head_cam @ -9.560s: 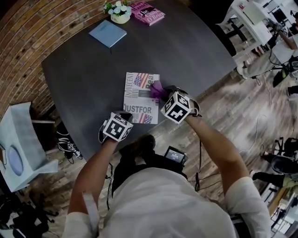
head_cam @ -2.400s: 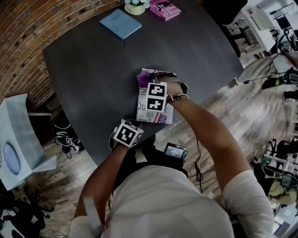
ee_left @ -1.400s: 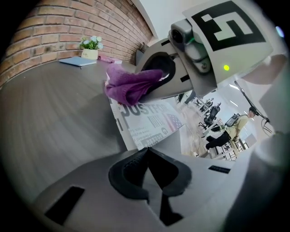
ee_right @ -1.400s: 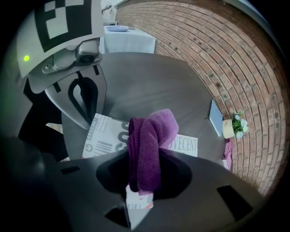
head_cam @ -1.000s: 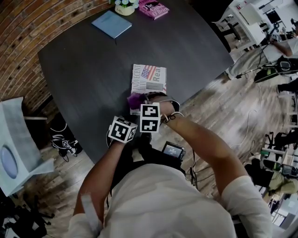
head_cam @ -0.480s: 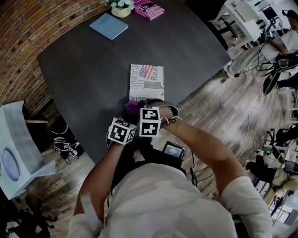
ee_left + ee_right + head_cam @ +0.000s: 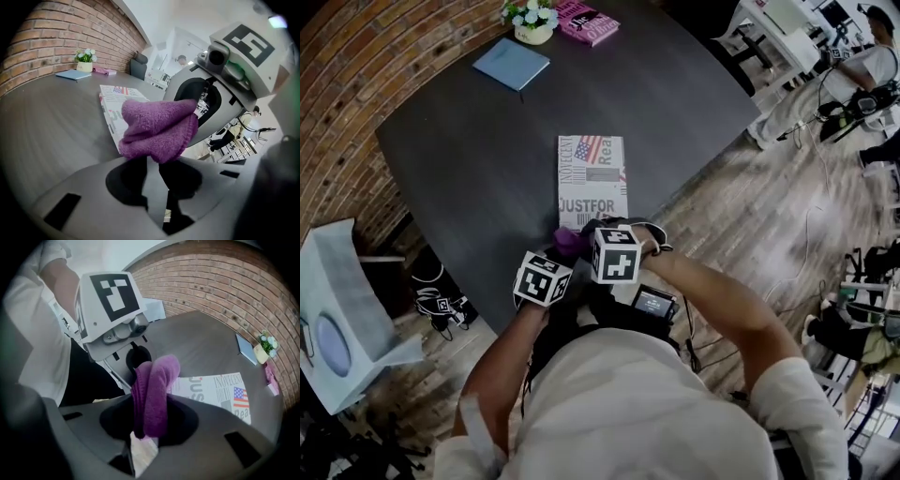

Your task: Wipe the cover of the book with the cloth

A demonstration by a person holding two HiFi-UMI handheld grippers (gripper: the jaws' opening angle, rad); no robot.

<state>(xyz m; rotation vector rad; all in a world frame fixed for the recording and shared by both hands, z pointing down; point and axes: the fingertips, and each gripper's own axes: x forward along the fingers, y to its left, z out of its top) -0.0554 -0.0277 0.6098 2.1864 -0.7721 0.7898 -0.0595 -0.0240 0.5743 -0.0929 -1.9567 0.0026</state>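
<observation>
The book [image 7: 592, 183], with a white cover, a flag and black lettering, lies flat on the dark table [image 7: 478, 150]; its cover is bare. The purple cloth [image 7: 567, 242] hangs over the table's near edge, between my two grippers. My right gripper [image 7: 149, 425] is shut on the cloth [image 7: 152, 394], which stands bunched upright between its jaws. My left gripper [image 7: 154, 164] faces it, jaws together, pinching the cloth's [image 7: 159, 131] lower edge at their tips. In the left gripper view the book [image 7: 112, 101] lies just beyond the cloth.
At the table's far end sit a blue notebook [image 7: 511, 64], a small flower pot [image 7: 532, 21] and a pink book [image 7: 589, 21]. A brick wall [image 7: 337, 84] runs along the left. A white box [image 7: 342, 319] stands on the floor at the left.
The right gripper has dragged the cloth down the cover and off the book's near end. It now meets the left gripper at the table edge, and the whole cover shows.
</observation>
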